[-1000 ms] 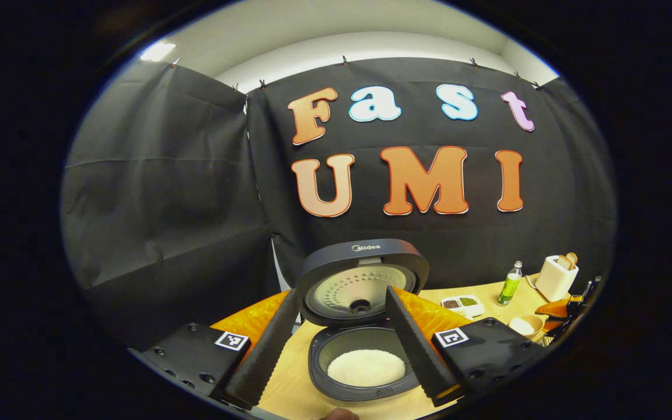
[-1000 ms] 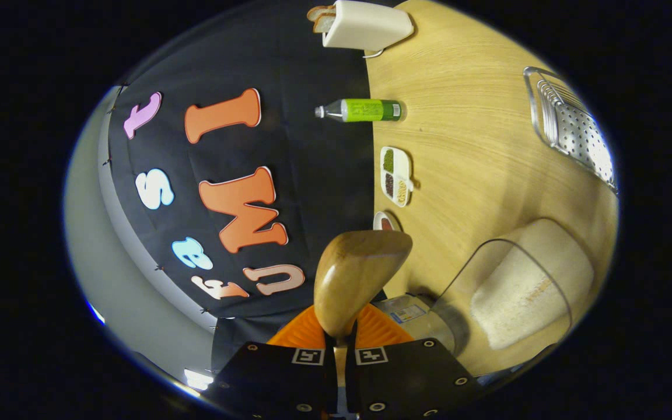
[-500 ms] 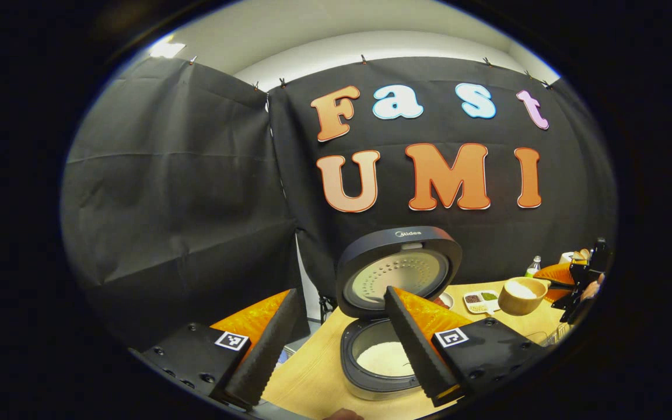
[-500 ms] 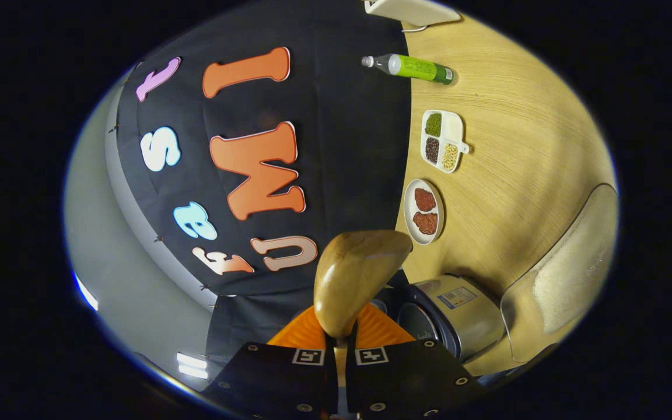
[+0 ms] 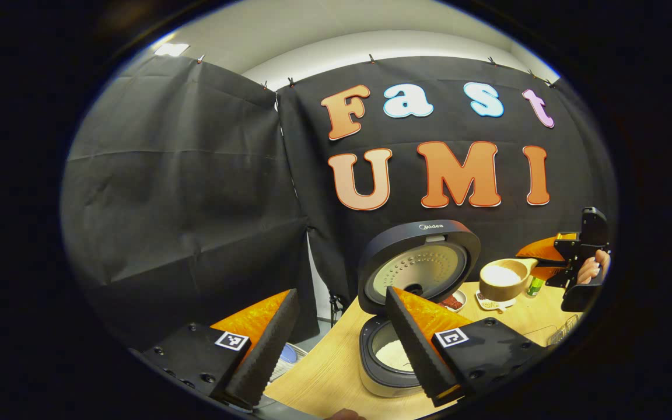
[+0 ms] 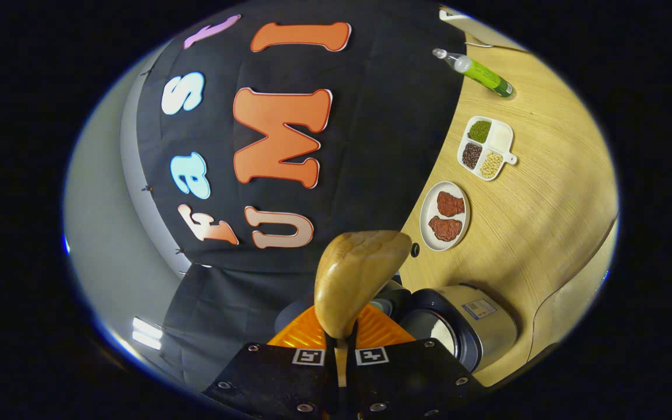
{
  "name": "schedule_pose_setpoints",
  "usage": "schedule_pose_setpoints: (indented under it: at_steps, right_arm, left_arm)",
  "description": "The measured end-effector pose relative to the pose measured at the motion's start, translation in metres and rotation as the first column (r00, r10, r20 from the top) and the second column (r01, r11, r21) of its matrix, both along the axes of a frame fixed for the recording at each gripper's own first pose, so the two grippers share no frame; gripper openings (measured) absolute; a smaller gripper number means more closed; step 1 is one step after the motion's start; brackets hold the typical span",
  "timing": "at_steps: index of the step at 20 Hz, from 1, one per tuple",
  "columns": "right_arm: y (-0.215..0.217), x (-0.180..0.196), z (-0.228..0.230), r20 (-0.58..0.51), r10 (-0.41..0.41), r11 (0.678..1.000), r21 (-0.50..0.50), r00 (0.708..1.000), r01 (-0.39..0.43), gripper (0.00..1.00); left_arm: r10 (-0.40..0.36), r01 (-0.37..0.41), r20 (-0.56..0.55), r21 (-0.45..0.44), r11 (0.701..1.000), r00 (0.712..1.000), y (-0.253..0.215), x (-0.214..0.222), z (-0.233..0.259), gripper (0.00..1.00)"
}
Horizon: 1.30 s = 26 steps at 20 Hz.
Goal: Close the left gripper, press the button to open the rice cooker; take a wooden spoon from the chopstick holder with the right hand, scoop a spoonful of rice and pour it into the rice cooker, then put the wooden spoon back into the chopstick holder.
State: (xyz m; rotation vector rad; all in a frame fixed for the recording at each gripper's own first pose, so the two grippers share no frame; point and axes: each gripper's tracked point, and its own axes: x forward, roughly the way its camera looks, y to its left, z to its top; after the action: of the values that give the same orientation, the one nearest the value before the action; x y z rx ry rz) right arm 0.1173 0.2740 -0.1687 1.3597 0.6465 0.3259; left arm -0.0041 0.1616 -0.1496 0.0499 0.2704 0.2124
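The rice cooker (image 5: 406, 326) stands open on the wooden table, lid (image 5: 420, 262) raised and white rice in its pot. My left gripper (image 5: 340, 294) is open and holds nothing, hovering in front of the cooker and to its left. To the right of the lid, my right gripper (image 5: 546, 259), held by a hand, carries the wooden spoon (image 5: 502, 279) with rice in its bowl. In the right gripper view, my right gripper (image 6: 340, 338) is shut on the handle of the wooden spoon (image 6: 359, 277). The rice cooker (image 6: 464, 326) lies below and to the right of it.
On the table (image 6: 546, 192) sit a plate of red meat pieces (image 6: 444, 214), a compartment dish of beans (image 6: 486, 147) and a green bottle (image 6: 482, 73). The edge of a clear rice container (image 6: 575, 297) shows at the lower right.
My right gripper has lifted the loaded spoon away from the rice container and carried it toward the cooker's lid. The left gripper has drifted left, staying open.
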Motion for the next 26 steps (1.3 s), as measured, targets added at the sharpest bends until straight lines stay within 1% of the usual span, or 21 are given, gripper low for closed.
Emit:
schedule_pose_setpoints:
  at_steps: [1,4,7,11,15,17,18,20,24,25,26]
  right_arm:
    - [0.006,0.001,-0.002,0.019,0.012,0.999,-0.047,1.0,-0.011,0.05]
    - [0.027,0.0,-0.006,0.056,0.057,0.986,-0.163,0.997,-0.047,0.05]
    - [0.039,0.004,-0.011,0.078,0.083,0.961,-0.269,0.993,-0.059,0.05]
    - [0.045,0.011,-0.009,0.138,0.085,0.914,-0.405,0.987,-0.022,0.05]
    - [0.048,0.015,-0.012,0.194,0.102,0.843,-0.538,0.976,0.019,0.05]
    - [0.052,0.013,-0.009,0.22,0.121,0.81,-0.586,0.968,0.032,0.05]
    - [0.053,0.012,-0.009,0.231,0.13,0.796,-0.604,0.964,0.037,0.05]
    - [0.056,0.01,-0.009,0.243,0.145,0.774,-0.632,0.959,0.043,0.05]
    - [0.061,0.008,-0.008,0.259,0.169,0.749,-0.661,0.951,0.047,0.05]
    - [0.063,0.009,-0.009,0.259,0.175,0.743,-0.668,0.95,0.045,0.05]
    - [0.064,0.009,-0.009,0.264,0.18,0.737,-0.674,0.948,0.048,0.05]
  left_arm:
    - [0.001,-0.001,-0.009,-0.004,1.0,1.0,0.004,-0.001,-0.003,0.94]
    - [0.024,-0.024,-0.02,-0.01,1.0,1.0,0.02,-0.001,-0.01,0.94]
    - [0.045,-0.046,-0.032,-0.02,0.999,0.998,0.033,-0.002,-0.018,0.93]
    - [0.047,-0.05,-0.071,-0.039,0.998,0.996,0.044,-0.004,-0.032,0.94]
    - [0.038,-0.041,-0.083,-0.035,0.999,0.996,0.053,0.001,-0.039,0.94]
    - [0.036,-0.04,-0.091,-0.041,0.998,0.995,0.056,0.007,-0.042,0.94]
    - [0.033,-0.037,-0.094,-0.045,0.998,0.995,0.057,0.008,-0.044,1.0]
    - [0.026,-0.031,-0.097,-0.049,0.998,0.995,0.056,0.011,-0.048,1.0]
    - [0.012,-0.017,-0.099,-0.049,0.999,0.995,0.058,0.017,-0.049,1.0]
    - [0.009,-0.014,-0.099,-0.049,0.999,0.995,0.058,0.017,-0.051,0.94]
    - [0.008,-0.013,-0.1,-0.049,0.999,0.995,0.059,0.017,-0.051,0.94]
